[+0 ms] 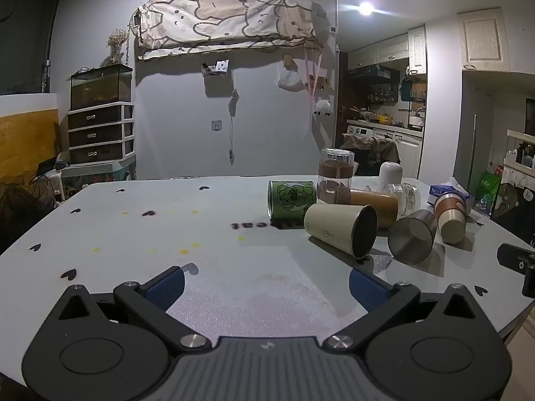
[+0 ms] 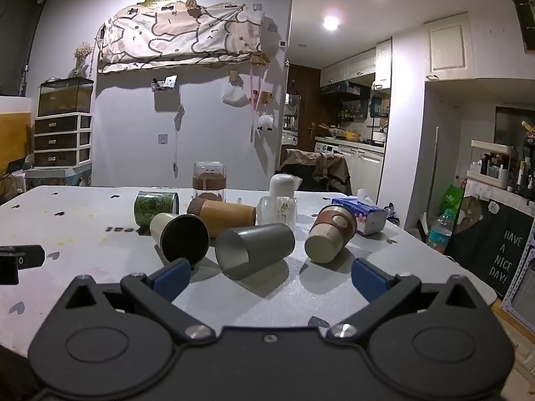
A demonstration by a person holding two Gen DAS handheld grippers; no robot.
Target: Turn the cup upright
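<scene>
The pale surface (image 2: 83, 234), dotted with small dark hearts, carries a cluster toward its far right corner. On their sides lie a green cup (image 2: 156, 208), cream cup (image 2: 180, 237), brown tumbler (image 2: 222, 215), grey steel cup (image 2: 254, 249) and banded cup (image 2: 329, 234). A tissue box (image 2: 362, 215) sits near the right edge.

Cream cup (image 2: 174, 234) with dark interior; grey steel cup (image 2: 254, 247); green cartoon-printed mug (image 2: 155, 205); heart-dotted white table (image 2: 83, 234).
</scene>
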